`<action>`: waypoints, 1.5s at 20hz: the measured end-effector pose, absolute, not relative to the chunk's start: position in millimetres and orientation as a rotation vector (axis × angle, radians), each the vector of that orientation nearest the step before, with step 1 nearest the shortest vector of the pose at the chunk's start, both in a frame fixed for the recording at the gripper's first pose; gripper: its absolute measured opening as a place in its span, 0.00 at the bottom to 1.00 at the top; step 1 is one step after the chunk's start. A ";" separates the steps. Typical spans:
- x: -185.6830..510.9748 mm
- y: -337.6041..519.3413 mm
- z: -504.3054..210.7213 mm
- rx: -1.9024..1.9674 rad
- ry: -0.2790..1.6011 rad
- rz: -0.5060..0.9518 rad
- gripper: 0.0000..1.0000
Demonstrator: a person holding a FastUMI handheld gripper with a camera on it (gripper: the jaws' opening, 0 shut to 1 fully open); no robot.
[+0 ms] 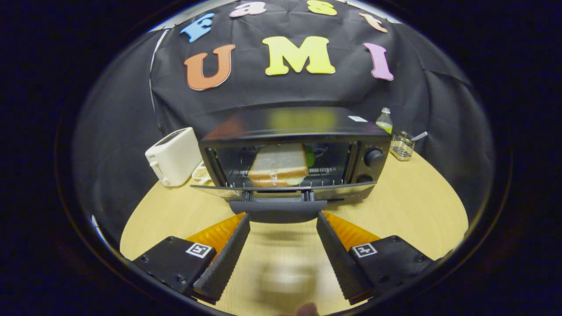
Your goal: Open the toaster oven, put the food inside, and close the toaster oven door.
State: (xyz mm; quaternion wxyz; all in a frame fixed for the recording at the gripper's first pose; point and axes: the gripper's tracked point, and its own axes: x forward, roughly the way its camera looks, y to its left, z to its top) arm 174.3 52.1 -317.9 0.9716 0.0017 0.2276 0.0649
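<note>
Toaster oven (292, 151) placement and gripper state, listed left to right. A white pop-up toaster (173, 156) stands near the desk's (408, 206) far left edge, clear of the working zone. The toaster oven sits at the middle of the far edge with its door (281, 192) lowered flat toward the gripper (283, 228), which gives straight access to the rack. The food (279, 166), a sandwich, already rests inside on that rack. The gripper is open and holds nothing; its fingers straddle the door handle (279, 210) without touching it, a stance judged suitable for lifting the door shut. A bottle (385, 120) and wire basket (401, 145) occupy the far right edge. No legible brand or label text is discernible on any appliance.
</note>
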 end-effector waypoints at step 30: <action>-85.7 169.8 -19.2 -0.072 -0.006 0.104 1.00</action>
